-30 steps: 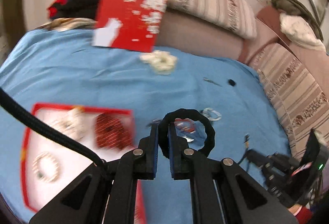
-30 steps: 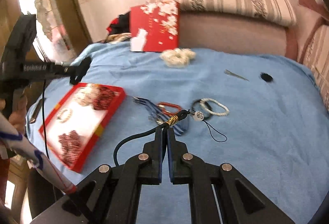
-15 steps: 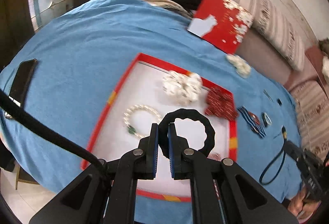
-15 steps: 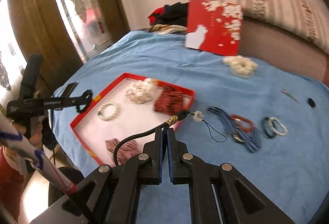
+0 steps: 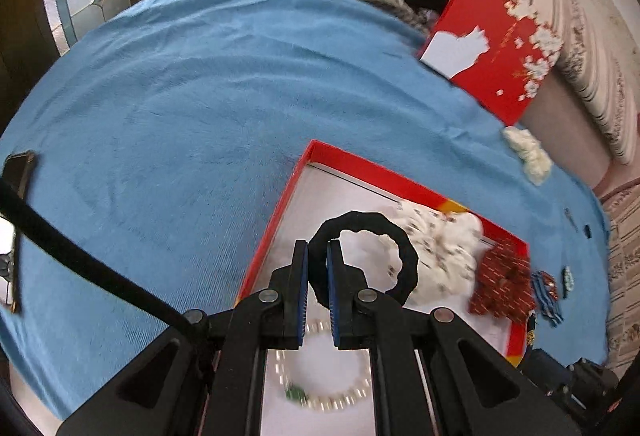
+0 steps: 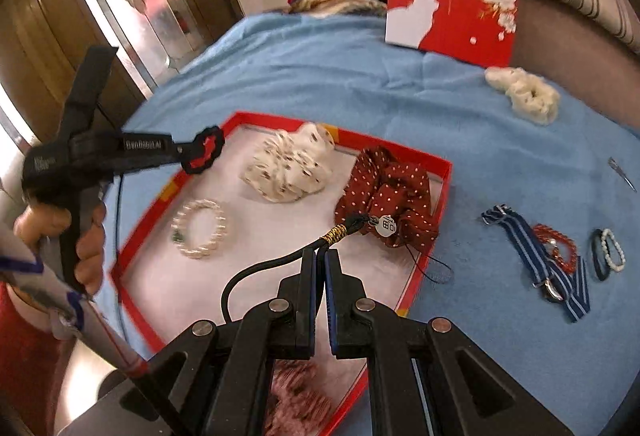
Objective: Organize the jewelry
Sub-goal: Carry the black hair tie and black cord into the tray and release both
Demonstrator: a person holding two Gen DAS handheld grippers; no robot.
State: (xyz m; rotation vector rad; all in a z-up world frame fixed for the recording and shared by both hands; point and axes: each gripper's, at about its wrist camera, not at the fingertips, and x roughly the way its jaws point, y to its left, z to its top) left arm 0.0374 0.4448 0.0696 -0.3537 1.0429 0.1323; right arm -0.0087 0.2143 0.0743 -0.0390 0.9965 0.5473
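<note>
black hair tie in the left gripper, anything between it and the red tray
Nothing visible. The left gripper holds the black hair tie above the red tray; bare white floor lies beside the spotted white scrunchie and pearl bracelet.

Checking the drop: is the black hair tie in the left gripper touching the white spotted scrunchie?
Apart. The right wrist view shows the black hair tie, clamped in the left gripper, with bare tray lining between it and the spotted scrunchie.

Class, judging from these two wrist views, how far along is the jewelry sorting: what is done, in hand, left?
Done: the red tray holds a pearl bracelet and scrunchies.
In hand: left gripper clamps a black hair tie; right gripper grips a black cord charm, both over the tray.
Left: striped strap, red bead bracelet, white fluffy scrunchie lie on the blue cloth.
</note>
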